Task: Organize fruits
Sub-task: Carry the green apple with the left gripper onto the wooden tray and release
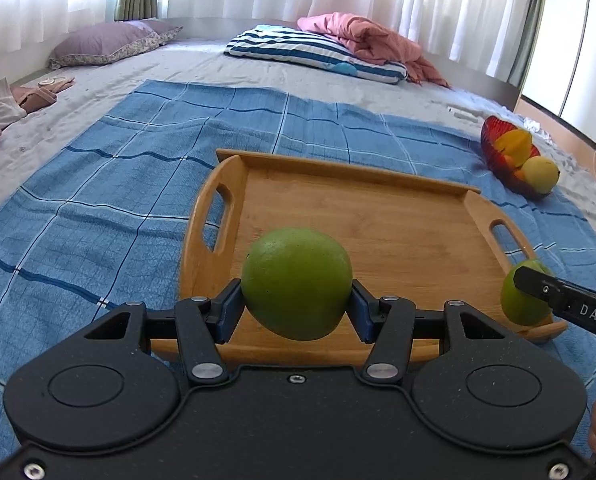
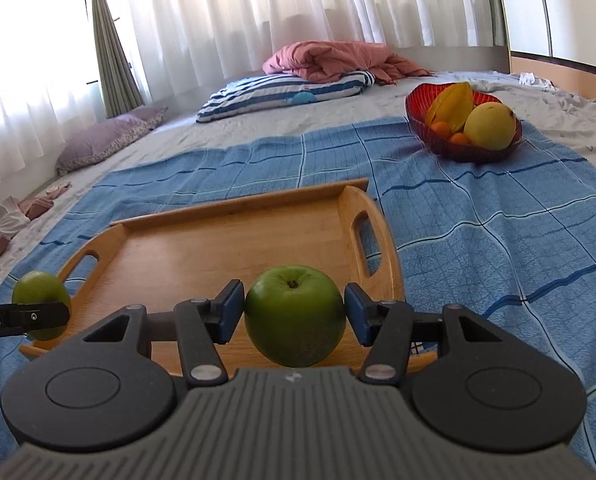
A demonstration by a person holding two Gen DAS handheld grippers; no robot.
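Left tool (image 1: 297,307) pinches a green fruit (image 1: 297,283) above the wooden tray (image 1: 378,216) — right tool (image 2: 294,310) (stem up) pinches a green apple (image 2: 295,315) — both over its near edge.

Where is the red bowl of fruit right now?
The red glass fruit bowl sits on the blue checked blanket, beyond the wooden tray's far right corner in the right wrist view.

Two green apples: smooth apple (image 1: 297,283) mid-frame, stem-up apple (image 2: 295,315) lower centre, both above the wooden tray (image 1: 398,216).
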